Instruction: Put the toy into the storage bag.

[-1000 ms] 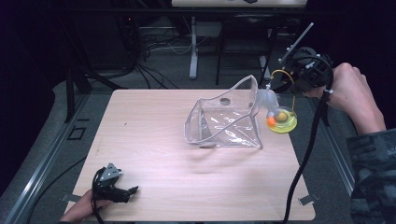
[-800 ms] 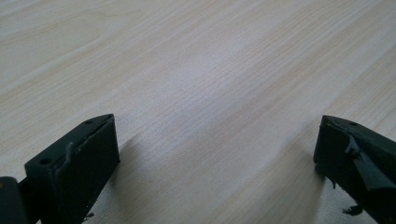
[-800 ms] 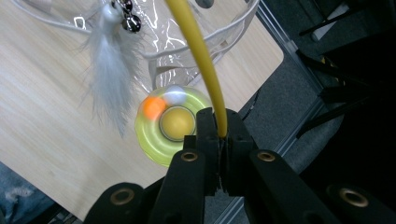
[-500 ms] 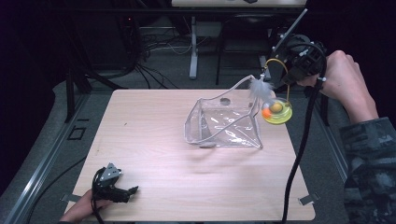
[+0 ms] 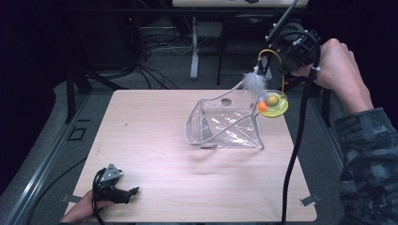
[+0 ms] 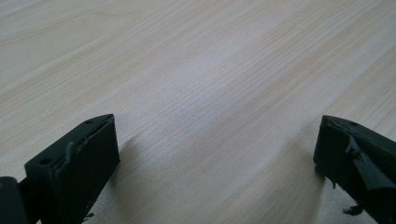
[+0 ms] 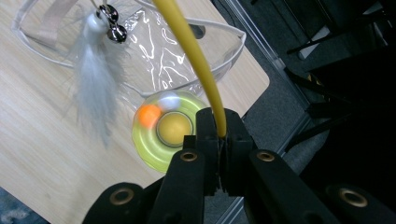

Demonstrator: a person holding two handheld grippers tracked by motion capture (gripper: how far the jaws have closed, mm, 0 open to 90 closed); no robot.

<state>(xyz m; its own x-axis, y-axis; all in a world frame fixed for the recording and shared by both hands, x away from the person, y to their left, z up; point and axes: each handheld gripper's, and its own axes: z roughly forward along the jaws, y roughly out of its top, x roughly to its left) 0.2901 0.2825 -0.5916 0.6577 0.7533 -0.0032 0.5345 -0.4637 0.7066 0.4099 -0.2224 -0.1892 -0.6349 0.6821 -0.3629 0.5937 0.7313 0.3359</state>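
Right gripper [image 7: 218, 135] clamped tight on yellow wand [image 7: 187, 42] of cat toy, lifted off far right table corner so round green base [image 5: 273, 104] and white feather [image 7: 95, 77] dangle just below jaws. Probably heading for clear bag [image 5: 225, 124] right beside. Right hand [image 5: 340, 77] raised, angled down. Left gripper [image 5: 115, 190] resting on table [image 5: 155, 126], jaws spread, nothing between.

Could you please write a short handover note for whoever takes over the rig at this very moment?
Right gripper: shut on the yellow wire of the cat toy, holding it lifted at the table's far right corner, beside the clear pouch.
Left gripper: open, holding nothing, low over the wooden table at its near left corner.
Cat toy: green disc base with orange ball, white feather dangling by the pouch's rim.
Clear pouch: lies open on the table.
Done: toy gripped and lifted.
Left: probably lowering it into the pouch; the left gripper may need to steady the opening.
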